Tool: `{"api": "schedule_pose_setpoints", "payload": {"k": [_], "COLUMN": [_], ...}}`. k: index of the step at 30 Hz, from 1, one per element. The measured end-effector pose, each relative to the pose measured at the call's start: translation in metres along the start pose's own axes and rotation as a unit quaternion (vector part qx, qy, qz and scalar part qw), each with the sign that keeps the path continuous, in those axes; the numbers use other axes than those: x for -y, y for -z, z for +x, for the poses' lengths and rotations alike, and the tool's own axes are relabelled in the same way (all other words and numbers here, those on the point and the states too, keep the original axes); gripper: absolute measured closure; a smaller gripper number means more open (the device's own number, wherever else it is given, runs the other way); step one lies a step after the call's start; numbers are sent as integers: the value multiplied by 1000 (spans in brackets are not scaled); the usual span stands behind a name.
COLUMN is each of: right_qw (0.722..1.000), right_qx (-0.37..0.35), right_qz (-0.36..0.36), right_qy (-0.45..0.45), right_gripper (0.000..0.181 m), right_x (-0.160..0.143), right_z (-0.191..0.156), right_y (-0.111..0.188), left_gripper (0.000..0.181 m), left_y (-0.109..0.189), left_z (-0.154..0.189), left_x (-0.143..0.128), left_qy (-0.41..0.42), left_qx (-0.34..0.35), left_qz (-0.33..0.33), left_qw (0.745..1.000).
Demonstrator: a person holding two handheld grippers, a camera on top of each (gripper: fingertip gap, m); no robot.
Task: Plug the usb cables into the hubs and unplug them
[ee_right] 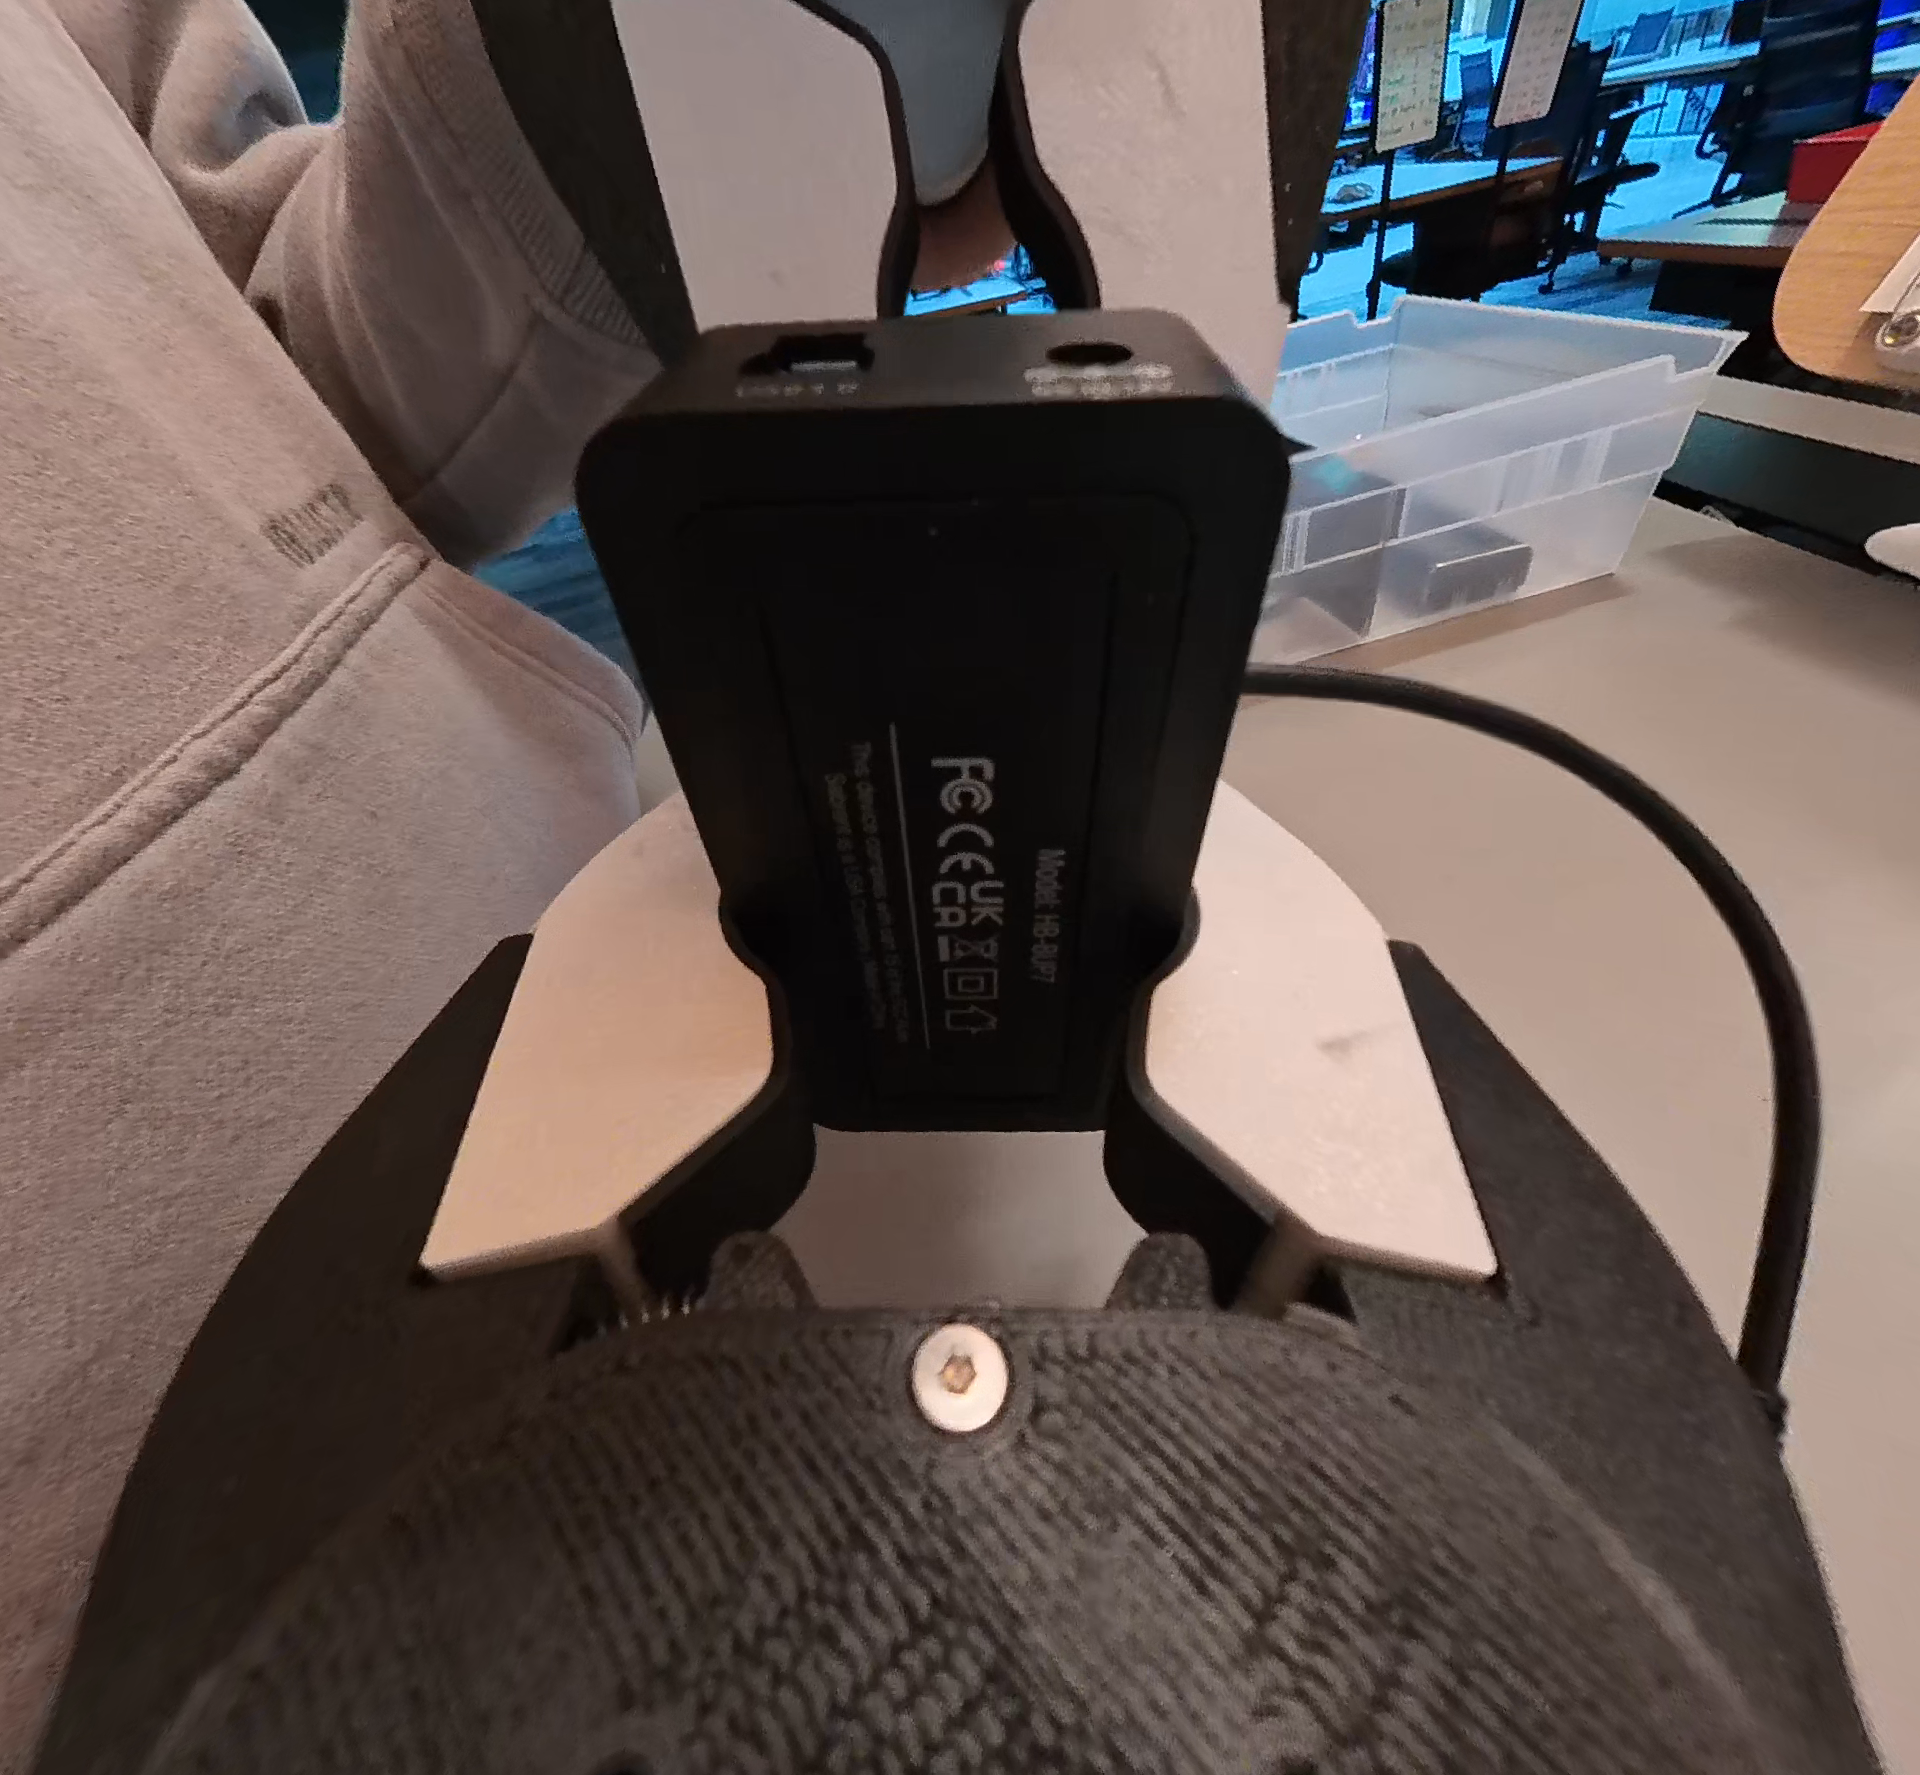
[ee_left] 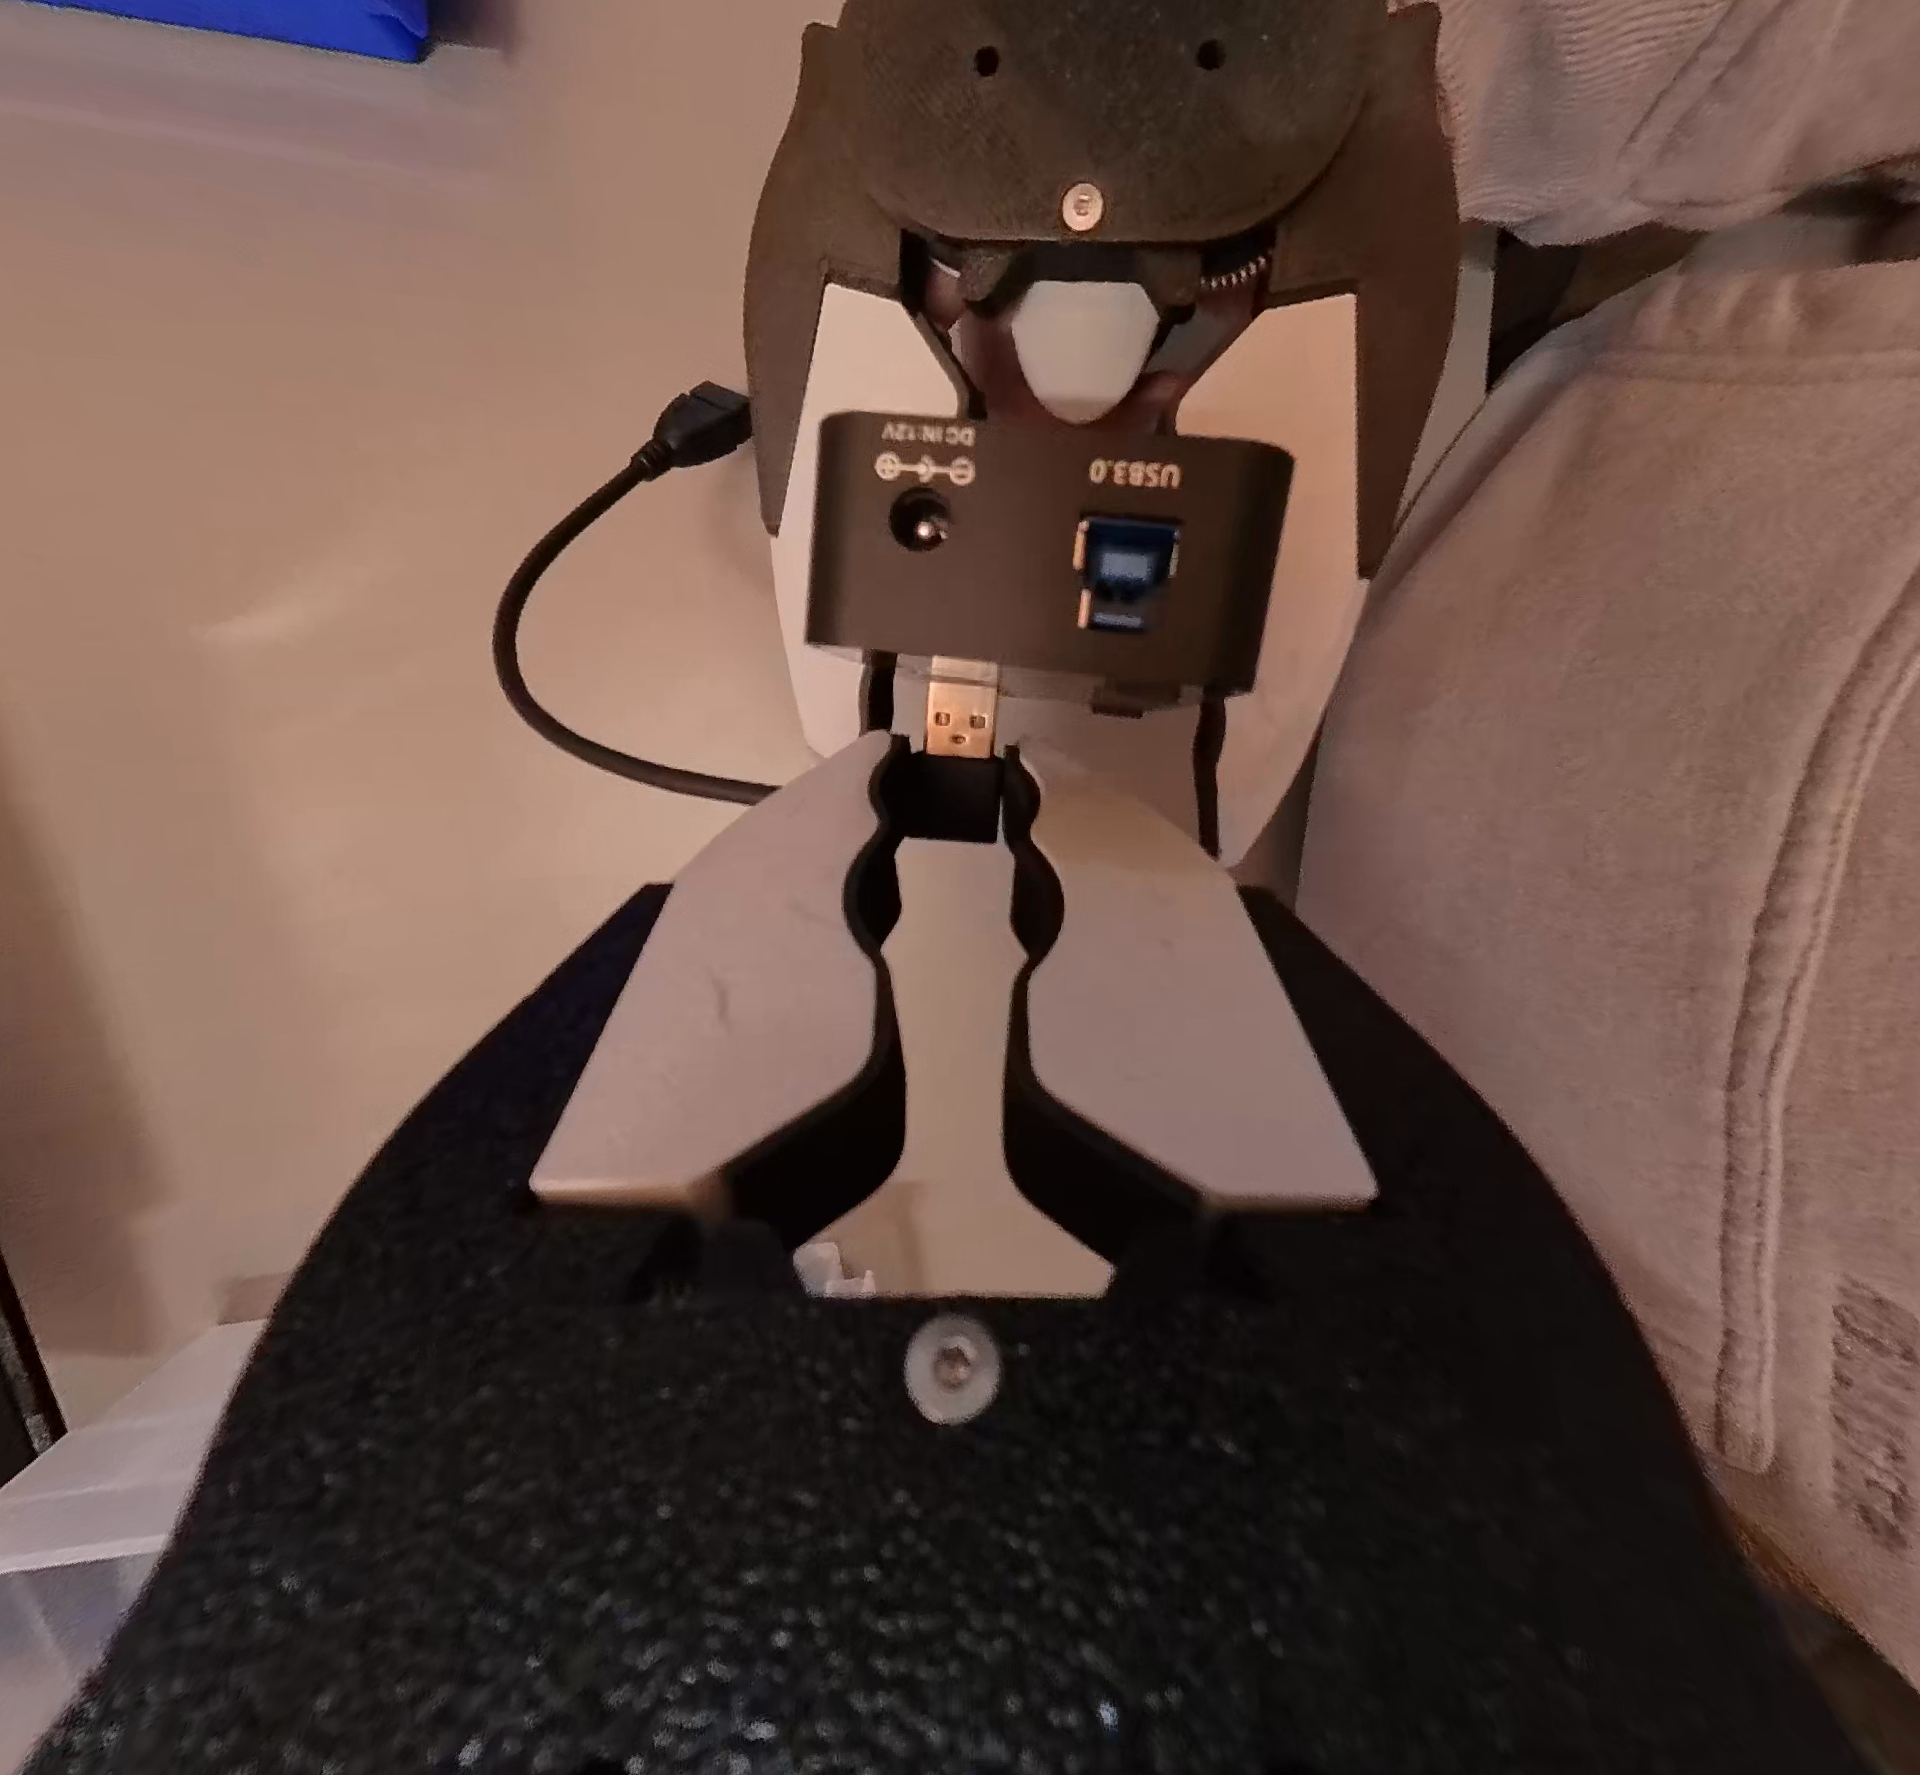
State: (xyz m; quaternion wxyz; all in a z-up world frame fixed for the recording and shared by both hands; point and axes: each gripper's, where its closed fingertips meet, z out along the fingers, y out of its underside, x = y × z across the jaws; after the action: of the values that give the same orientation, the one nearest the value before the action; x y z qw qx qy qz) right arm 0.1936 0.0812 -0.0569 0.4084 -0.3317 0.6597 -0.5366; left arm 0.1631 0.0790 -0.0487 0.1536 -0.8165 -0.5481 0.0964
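My right gripper [ee_right: 961, 936] is shut on a black USB hub [ee_right: 935, 686] and grips its two long sides, with the labelled underside facing this camera. In the left wrist view the hub's end face [ee_left: 1049, 551] shows a round socket and a blue port. My left gripper [ee_left: 945, 769] is shut on a black USB plug [ee_left: 940, 800]. The plug's metal tip [ee_left: 961, 712] reaches the hub's lower edge; I cannot tell whether it sits in a port. The black cable [ee_left: 520, 624] loops to the left, and its other plug [ee_left: 707, 421] hangs free.
A person's beige sleeve [ee_left: 1610, 790] is close on the right in the left wrist view and on the left in the right wrist view [ee_right: 208, 686]. A clear plastic bin [ee_right: 1507, 437] with dark items stands on the grey table [ee_right: 1558, 717]. The cable [ee_right: 1662, 842] arcs over the table.
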Motion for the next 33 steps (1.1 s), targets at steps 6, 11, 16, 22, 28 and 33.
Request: {"api": "schedule_pose_setpoints", "payload": {"k": [6, 11, 16, 22, 28, 33], "right_qw": [1000, 1000, 1000, 1000, 999, 997], "right_qx": [8, 10, 4, 3, -9, -40], "right_qz": [17, 19, 8, 26, 47, 52], "right_qy": [-7, -3, 8, -7, -1, 27], "right_gripper": [110, 110, 110, 110, 110, 110], "right_x": [3, 6, 7, 14, 21, 29], "right_z": [-3, -1, 0, 1, 4, 10], "right_y": [2, 3, 0, 3, 3, 10], "left_gripper": [165, 165, 165, 166, 164, 147], "left_y": [-4, -1, -2, 1, 8, 49], "left_z": [3, 1, 1, 0, -4, -30], "left_x": [0, 1, 2, 10, 12, 11], "left_qy": [1, -6, -6, 23, 34, 172], "left_qx": [-6, -1, -3, -12, 5, 54], "left_qz": [-1, -4, -4, 59, 132, 259], "left_qw": [1000, 1000, 1000, 998, 991, 949]}}
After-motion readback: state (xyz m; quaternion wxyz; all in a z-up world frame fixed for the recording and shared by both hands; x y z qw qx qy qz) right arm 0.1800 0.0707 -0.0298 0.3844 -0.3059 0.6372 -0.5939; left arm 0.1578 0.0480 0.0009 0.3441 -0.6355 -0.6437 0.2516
